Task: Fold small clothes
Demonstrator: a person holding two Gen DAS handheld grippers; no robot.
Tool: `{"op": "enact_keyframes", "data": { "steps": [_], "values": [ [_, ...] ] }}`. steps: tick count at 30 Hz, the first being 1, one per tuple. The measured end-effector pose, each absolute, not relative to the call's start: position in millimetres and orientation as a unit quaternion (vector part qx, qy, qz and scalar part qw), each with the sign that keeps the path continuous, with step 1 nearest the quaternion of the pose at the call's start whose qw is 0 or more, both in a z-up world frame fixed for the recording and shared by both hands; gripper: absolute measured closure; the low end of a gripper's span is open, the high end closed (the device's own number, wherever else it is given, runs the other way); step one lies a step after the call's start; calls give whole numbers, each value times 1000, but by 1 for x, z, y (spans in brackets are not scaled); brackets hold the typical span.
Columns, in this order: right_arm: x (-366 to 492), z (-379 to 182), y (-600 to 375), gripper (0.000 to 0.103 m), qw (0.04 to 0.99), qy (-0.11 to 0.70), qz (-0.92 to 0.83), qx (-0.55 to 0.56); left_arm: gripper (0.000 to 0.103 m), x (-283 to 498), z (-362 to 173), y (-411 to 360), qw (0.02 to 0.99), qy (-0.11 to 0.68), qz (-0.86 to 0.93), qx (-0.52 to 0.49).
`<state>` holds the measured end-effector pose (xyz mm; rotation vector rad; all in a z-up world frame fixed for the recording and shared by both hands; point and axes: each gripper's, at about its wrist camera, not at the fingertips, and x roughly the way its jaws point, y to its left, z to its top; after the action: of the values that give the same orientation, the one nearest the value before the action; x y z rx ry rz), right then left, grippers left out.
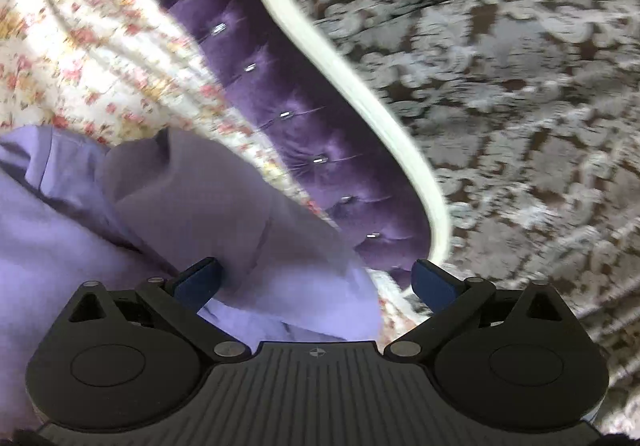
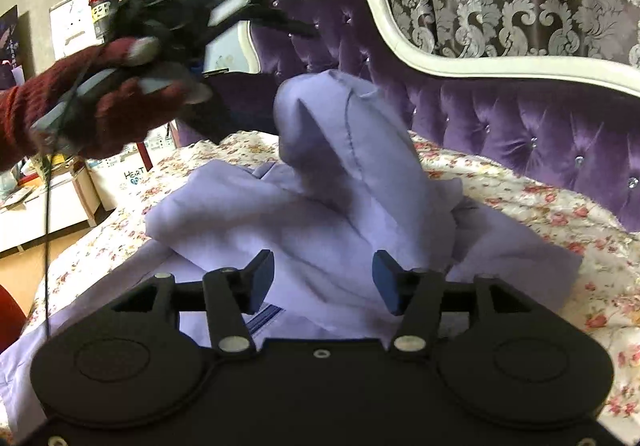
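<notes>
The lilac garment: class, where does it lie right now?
In the right wrist view the lilac garment lies crumpled mid-frame on the floral sheet, before the purple headboard.

Left claw (image 1: pixel 316 282) jaws wide apart, empty; right claw (image 2: pixel 323 282) jaws parted, gripping nothing.

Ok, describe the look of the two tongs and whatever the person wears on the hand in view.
Both tongs, left and right, are black plastic with ribbed bodies, round side housings, silver pivot pins and blue pads on the fingers. The left hand wears a dark red knitted glove with pale fingertips; a thin black cable hangs below it.
</notes>
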<state>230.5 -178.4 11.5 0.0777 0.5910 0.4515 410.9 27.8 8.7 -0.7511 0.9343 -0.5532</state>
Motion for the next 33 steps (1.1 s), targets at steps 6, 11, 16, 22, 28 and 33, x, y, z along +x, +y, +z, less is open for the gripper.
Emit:
{"op": "enact_keyframes", "data": {
  "steps": [6, 11, 16, 22, 28, 33],
  "values": [
    [242, 3, -168, 42, 920, 306, 238, 60, 94, 419, -13, 25, 770, 460, -211, -389],
    [264, -4, -163, 41, 907, 330, 245, 92, 94, 404, 1, 29, 792, 428, -228, -371],
    [311, -16, -157, 41, 898, 370, 210, 107, 94, 388, 12, 34, 791, 411, -241, -384],
    [335, -11, -181, 41, 939, 331, 55, 76, 94, 353, 3, 34, 824, 380, -238, -347],
    [315, -28, -206, 41, 920, 392, 13, 22, 92, 323, -57, 24, 831, 436, -220, -268],
    [284, -21, -234, 42, 912, 405, -1, 57, 87, 305, -73, 23, 846, 428, -237, -211]
  ]
}}
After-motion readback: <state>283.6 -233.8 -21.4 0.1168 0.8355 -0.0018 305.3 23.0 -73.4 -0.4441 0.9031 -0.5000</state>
